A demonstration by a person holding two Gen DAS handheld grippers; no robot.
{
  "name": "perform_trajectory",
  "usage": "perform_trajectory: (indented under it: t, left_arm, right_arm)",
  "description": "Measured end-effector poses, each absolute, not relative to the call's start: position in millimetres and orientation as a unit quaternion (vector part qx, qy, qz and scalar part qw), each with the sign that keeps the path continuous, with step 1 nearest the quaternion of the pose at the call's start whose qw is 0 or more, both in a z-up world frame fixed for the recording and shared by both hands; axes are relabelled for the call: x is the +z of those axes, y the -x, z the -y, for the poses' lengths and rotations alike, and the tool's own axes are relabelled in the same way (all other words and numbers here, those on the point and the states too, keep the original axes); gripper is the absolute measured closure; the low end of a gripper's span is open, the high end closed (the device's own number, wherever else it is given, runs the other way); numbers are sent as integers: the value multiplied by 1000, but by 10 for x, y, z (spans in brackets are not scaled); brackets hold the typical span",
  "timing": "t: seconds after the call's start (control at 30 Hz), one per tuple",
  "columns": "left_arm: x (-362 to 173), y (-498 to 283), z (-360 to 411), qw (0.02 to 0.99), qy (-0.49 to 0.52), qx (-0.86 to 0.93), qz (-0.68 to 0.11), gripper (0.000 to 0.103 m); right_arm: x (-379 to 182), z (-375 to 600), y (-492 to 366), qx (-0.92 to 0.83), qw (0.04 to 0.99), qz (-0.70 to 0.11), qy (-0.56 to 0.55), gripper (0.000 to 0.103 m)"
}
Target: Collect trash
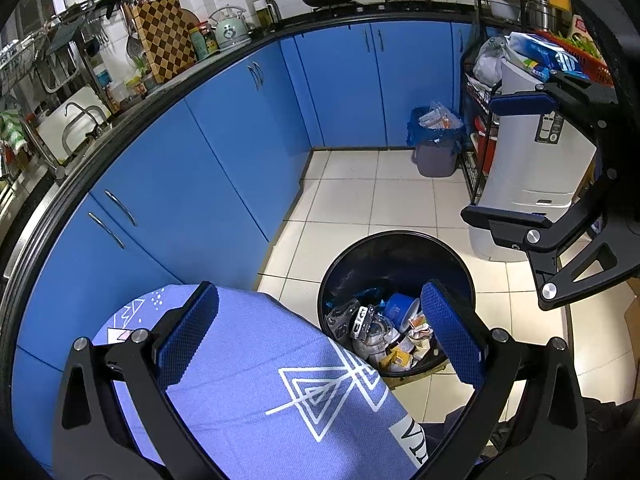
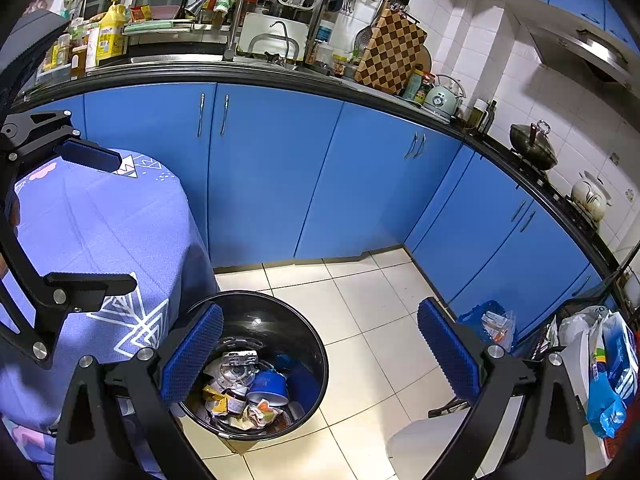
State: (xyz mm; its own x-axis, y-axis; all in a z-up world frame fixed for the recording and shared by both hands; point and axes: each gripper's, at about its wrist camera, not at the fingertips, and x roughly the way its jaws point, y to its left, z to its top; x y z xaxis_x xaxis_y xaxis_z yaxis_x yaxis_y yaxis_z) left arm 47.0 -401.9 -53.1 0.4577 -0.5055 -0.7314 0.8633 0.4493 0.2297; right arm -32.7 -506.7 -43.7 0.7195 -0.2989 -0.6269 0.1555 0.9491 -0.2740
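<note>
Left gripper (image 1: 320, 334) held above the edge of the cloth-covered surface (image 1: 256, 376), tipped downward, jaws spread wide and empty; left pad (image 1: 188, 334) over the purple cloth, right pad (image 1: 450, 332) over the rim of the black trash bin (image 1: 404, 248). Right gripper (image 2: 320, 354) likewise angled down toward the floor, jaws spread wide, nothing between them; left pad over the bin's near rim, right pad over bare white floor tiles (image 2: 372, 304).

From the left wrist view, right gripper seen at the right edge, turned sideways, fingers stacked one above the other and apart, in front of a white appliance (image 1: 532, 160). From the right wrist view, left gripper seen at the left edge, also sideways and spread, over the purple cloth.

Black trash bin standing on the floor, just beside the hanging cloth, open on top. Trash (image 2: 244, 396) piled inside: crumpled wrappers, a blue cup, clear plastic packaging, yellow scraps. Smaller grey bin with a blue liner (image 1: 436, 148) in the far corner, well apart, against the blue cabinets (image 1: 224, 152). No hand or sleeve visible in either view.
</note>
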Motion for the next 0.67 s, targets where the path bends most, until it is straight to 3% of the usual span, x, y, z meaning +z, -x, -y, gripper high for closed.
perform_trajectory:
  t: [0.67]
  left_arm:
    - [-549,-443,4039,798,-306,-426,-298,3]
  right_arm:
    - [-431,5078,324,-122,922,-354,101,8]
